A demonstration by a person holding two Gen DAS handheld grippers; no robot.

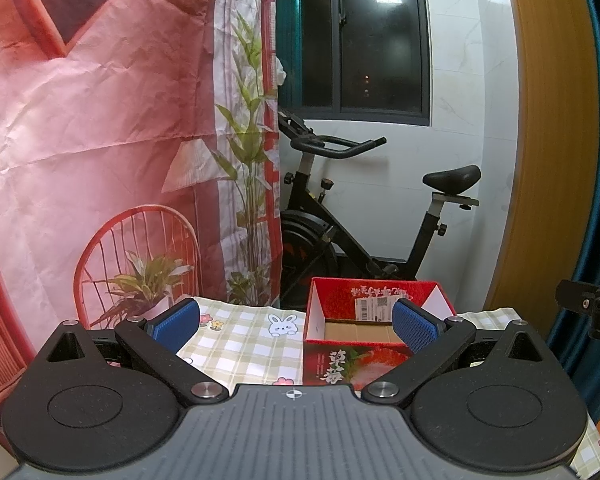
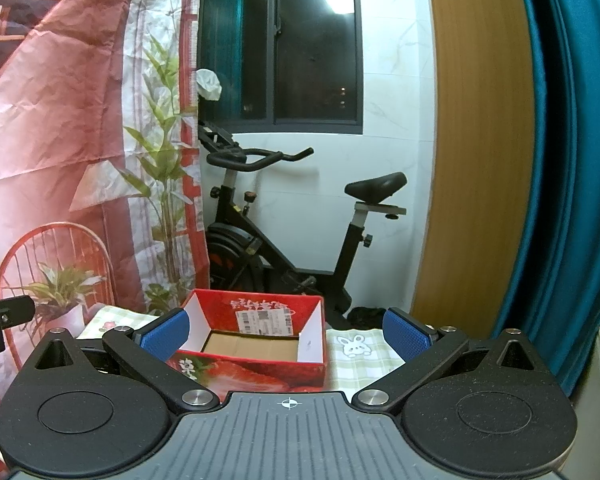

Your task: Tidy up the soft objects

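A: Left tool (image 1: 296, 326) spread wide, blue ribbed pads (image 1: 178, 324) apart, nothing between them. Right tool (image 2: 286, 334) likewise released and gripping nothing.

B: Task item? No soft object shows in either view. Only the red cardboard box (image 1: 374, 364), open top, plain brown floor inside, white inner walls, a strawberry print on the glossy front panel, a shipping label on the inner far wall.

A: It sits on the tabletop (image 1: 240, 344), which is covered in a green-and-white checked cloth with a cartoon rabbit (image 1: 280, 325) and small flowers.

B: Right view puts the box (image 2: 260, 372) left of centre, with the rabbit print just beside its right wall; left view puts the rabbit left of the box.

A: Behind: black exercise bike (image 1: 364, 216), matte saddle, curved handlebars. Wrinkled printed backdrop (image 1: 100, 120) showing a red wire chair and plants.

B: Right view alone gives the broad folds of the teal curtain (image 2: 560, 160) beside the wood-grain panel (image 2: 476, 140).
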